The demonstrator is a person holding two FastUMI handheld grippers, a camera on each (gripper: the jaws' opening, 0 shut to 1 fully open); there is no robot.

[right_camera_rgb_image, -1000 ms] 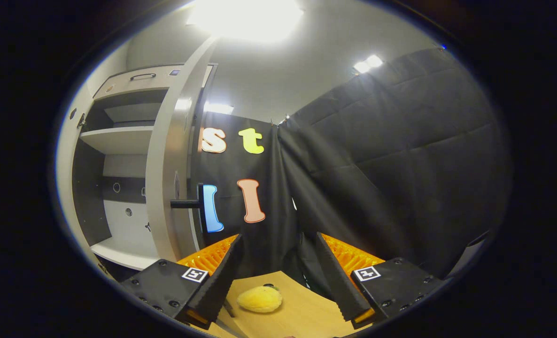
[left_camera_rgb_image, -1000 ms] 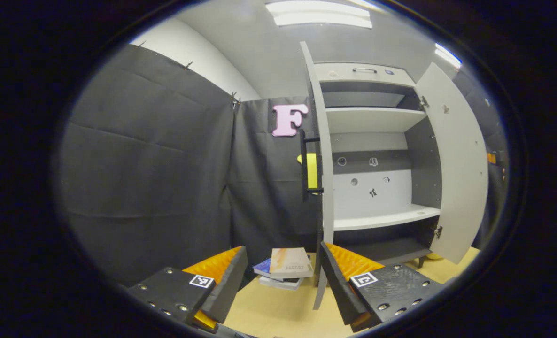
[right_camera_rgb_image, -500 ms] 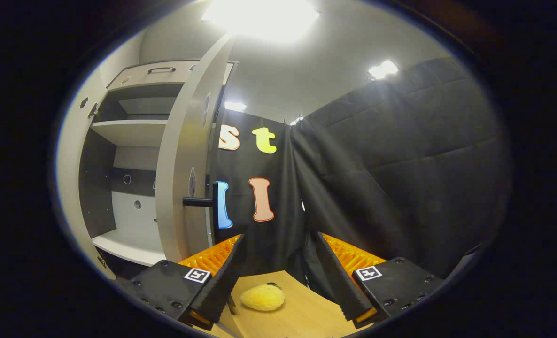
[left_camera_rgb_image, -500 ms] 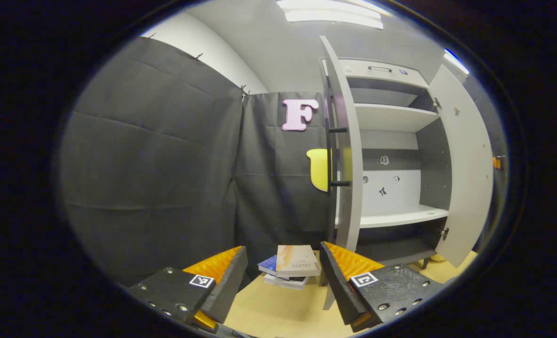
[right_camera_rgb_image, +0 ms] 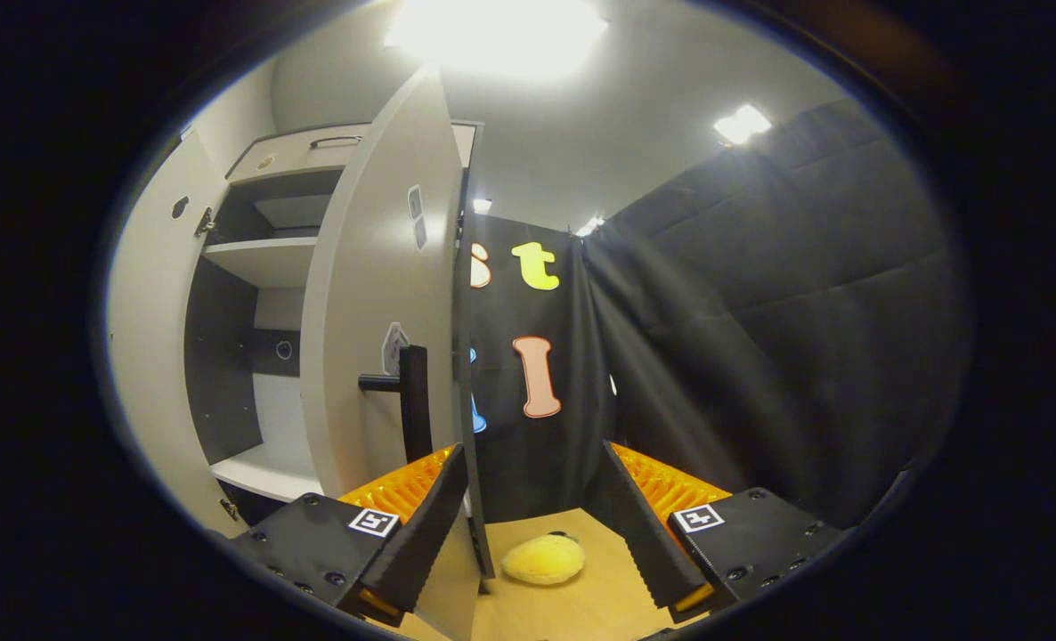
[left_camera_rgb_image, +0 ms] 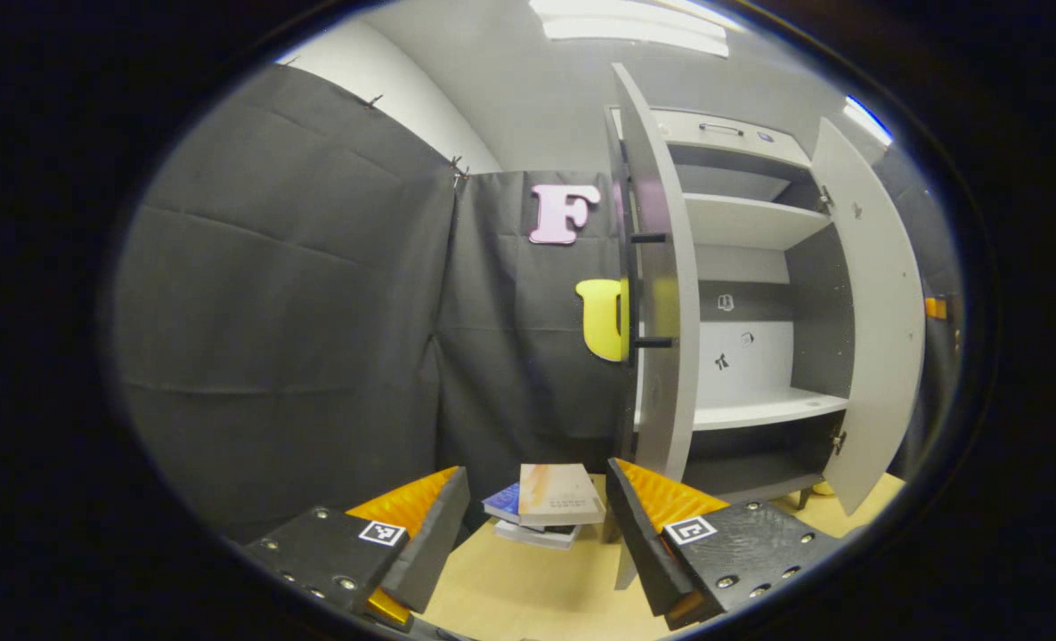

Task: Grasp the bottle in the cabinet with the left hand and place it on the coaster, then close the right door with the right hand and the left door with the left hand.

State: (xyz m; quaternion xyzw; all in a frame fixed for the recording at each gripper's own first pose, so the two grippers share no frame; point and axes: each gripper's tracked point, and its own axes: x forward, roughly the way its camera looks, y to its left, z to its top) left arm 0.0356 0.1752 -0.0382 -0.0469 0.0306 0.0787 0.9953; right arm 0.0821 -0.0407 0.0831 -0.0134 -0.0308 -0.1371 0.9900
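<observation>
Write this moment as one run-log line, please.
stage: closing doors | left gripper: open | right gripper: open, beside right door | left door: ajar | shelves: bare

Matt grey cabinet doors [left_camera_rgb_image: 666,294], wood-grain table [right_camera_rgb_image: 581,605], matt black cloth wall [left_camera_rgb_image: 296,312].

left door [left_camera_rgb_image: 668,338] hiding part of the cabinet [left_camera_rgb_image: 742,294] interior, small stickers on back panel [left_camera_rgb_image: 742,343] unreadable

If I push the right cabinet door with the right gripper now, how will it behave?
The right door looks like a stiff flat panel, so it should probably swing rather than flex. Its bar handle juts out and might catch the open right gripper. It stands partly open, so a light push likely suffices.
</observation>
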